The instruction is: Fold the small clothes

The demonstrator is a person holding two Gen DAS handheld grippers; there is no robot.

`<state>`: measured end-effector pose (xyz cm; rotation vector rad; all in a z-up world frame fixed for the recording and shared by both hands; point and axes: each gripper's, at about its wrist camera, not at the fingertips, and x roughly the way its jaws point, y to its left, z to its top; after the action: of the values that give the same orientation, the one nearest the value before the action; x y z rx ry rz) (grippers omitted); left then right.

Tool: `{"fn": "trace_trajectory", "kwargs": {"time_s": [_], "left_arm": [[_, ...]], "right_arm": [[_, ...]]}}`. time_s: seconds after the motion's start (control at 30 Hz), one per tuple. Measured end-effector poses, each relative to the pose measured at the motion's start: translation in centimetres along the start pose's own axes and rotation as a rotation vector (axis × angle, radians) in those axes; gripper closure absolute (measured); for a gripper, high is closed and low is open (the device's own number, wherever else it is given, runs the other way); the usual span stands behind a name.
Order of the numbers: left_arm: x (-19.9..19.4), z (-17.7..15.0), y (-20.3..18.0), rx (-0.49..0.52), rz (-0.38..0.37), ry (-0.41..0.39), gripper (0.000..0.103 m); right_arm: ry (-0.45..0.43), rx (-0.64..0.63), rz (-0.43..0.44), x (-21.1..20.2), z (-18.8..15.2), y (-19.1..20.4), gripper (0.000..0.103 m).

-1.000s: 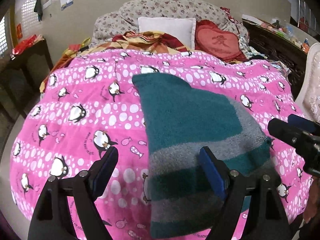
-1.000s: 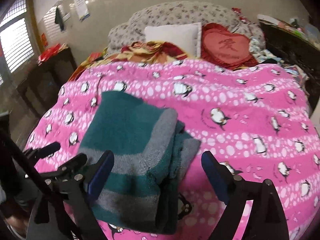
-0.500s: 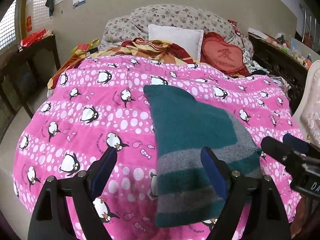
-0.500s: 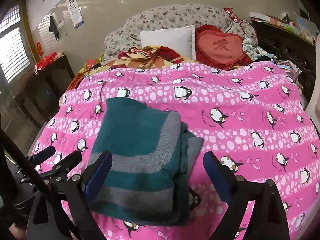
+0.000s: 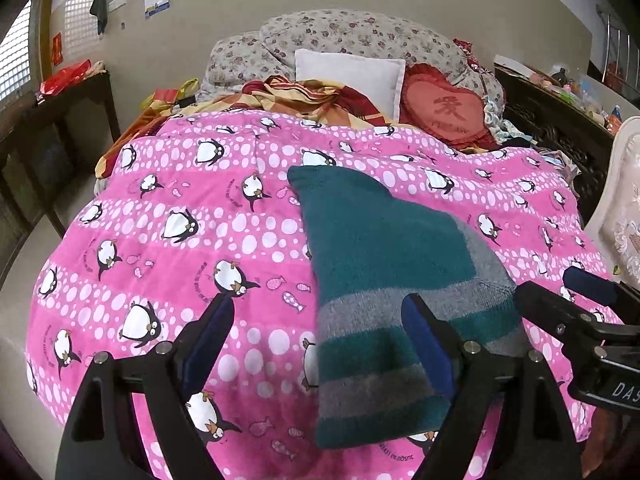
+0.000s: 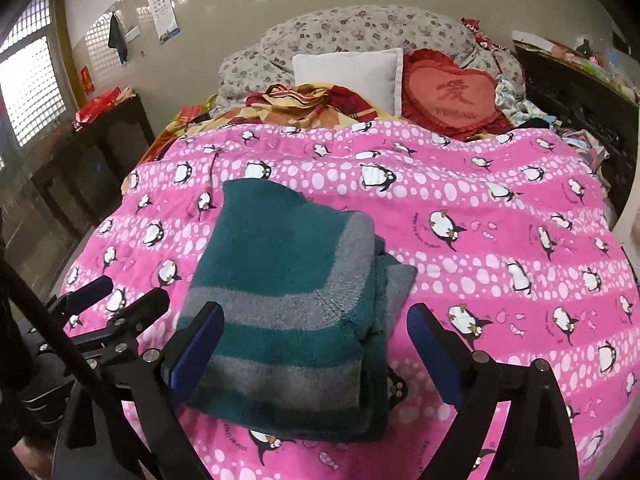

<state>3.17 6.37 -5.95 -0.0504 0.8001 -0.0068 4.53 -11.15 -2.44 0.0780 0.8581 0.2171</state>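
Note:
A folded teal garment with grey stripes (image 5: 384,280) (image 6: 288,292) lies on the pink penguin quilt (image 5: 180,240) (image 6: 500,248) near the bed's front edge. My left gripper (image 5: 316,340) hovers above and just in front of its left half, open, nothing between the blue pads. My right gripper (image 6: 316,352) hangs over the garment's near right part, open too and empty. Each gripper shows in the other's view: the right one (image 5: 568,296) at the right edge, the left one (image 6: 116,300) at the left edge.
At the head of the bed lie a white pillow (image 5: 348,76), a red heart cushion (image 5: 444,108), a floral pillow (image 5: 352,36) and a striped blanket (image 5: 280,96). A dark table (image 5: 60,112) stands left; a dark cabinet (image 5: 560,120) and a pale chair (image 5: 628,184) stand right.
Both grippers have drawn back and up a little from the garment, so more of the bed shows. The garment lies unmoved and both stay open.

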Motion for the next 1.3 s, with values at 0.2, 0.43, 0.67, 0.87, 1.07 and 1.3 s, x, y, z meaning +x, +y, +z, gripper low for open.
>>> {"fn": "trace_trajectory", "kwargs": {"time_s": [0.2,0.43,0.67,0.87,1.07,1.3], "left_arm": [[0.2,-0.2,-0.1,0.0,0.002,0.007,0.018],[0.8,-0.2,0.1,-0.008,0.003,0.019,0.018],[1.0,-0.3,0.0,-0.004,0.003,0.023,0.018],[1.2,-0.4,-0.2,-0.002,0.001,0.026,0.018],[1.4,-0.5,-0.1,-0.01,0.004,0.027,0.018],[1.5,-0.5,-0.1,-0.007,0.005,0.029,0.018]], "right_arm": [[0.008,-0.002,0.0,0.2,-0.2,0.1,0.008],[0.016,-0.003,0.002,0.4,-0.3,0.1,0.008],[0.023,0.006,0.005,0.7,-0.4,-0.2,0.008],[0.031,-0.006,0.011,0.8,-0.5,0.0,0.008],[0.037,-0.001,0.014,1.0,-0.6,0.0,0.008],[0.043,-0.004,0.015,1.1,-0.7,0.0,0.008]]}}
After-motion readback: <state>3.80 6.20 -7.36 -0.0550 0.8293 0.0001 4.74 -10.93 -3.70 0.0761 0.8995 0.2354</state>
